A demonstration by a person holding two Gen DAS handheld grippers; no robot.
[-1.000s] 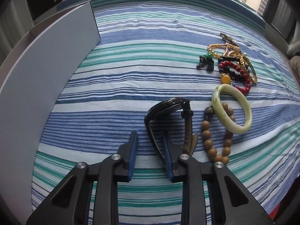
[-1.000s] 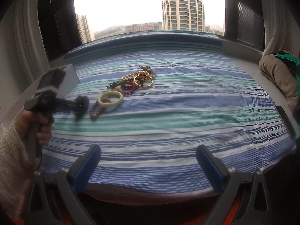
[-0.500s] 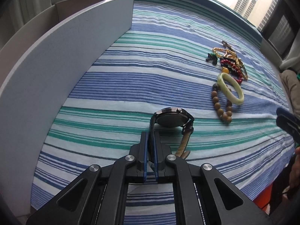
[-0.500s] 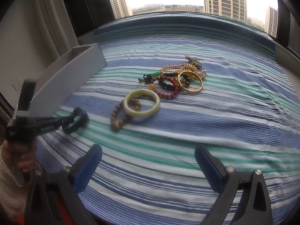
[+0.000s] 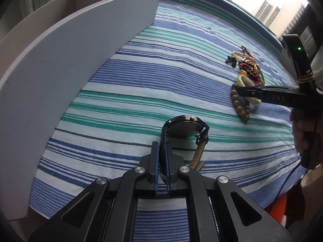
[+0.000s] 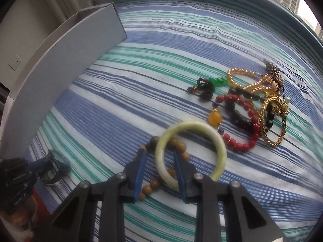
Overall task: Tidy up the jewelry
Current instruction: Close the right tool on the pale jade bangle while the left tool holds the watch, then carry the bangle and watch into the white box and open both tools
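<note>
what changed: the left gripper point(image 5: 162, 151) went from fingers apart around the dark round-faced wristwatch with the tan leather strap point(image 5: 186, 130) to clamped on its band, and the watch got carried away from the jewelry pile toward the tall grey open box point(image 5: 76, 46); meanwhile the right gripper point(image 6: 160, 159) swung in from well back and dropped down over the pale green jade bangle point(image 6: 190, 147)
what it means: looks like two pickups running at once; watch is basically ready to go into the box, bangle is next in line
left fingers: pressed together on the watch band; the watch face sticks out just past the tips, strap tail hanging to the right
right fingers: they've just been closing and are now partly apart, straddling the near-left part of the bangle rim; the brown wooden bead bracelet point(image 6: 155, 183) lies under them too; can't really tell if the pads touch the rim yet, bit blurry there
rest of the pile: red bead bracelet with the amber stone point(image 6: 240, 121), gold chains and gold bangle point(image 6: 270, 121) sit on the blue-and-green striped bedsheet point(image 6: 141, 84), just beyond the jade one, untouched
</note>
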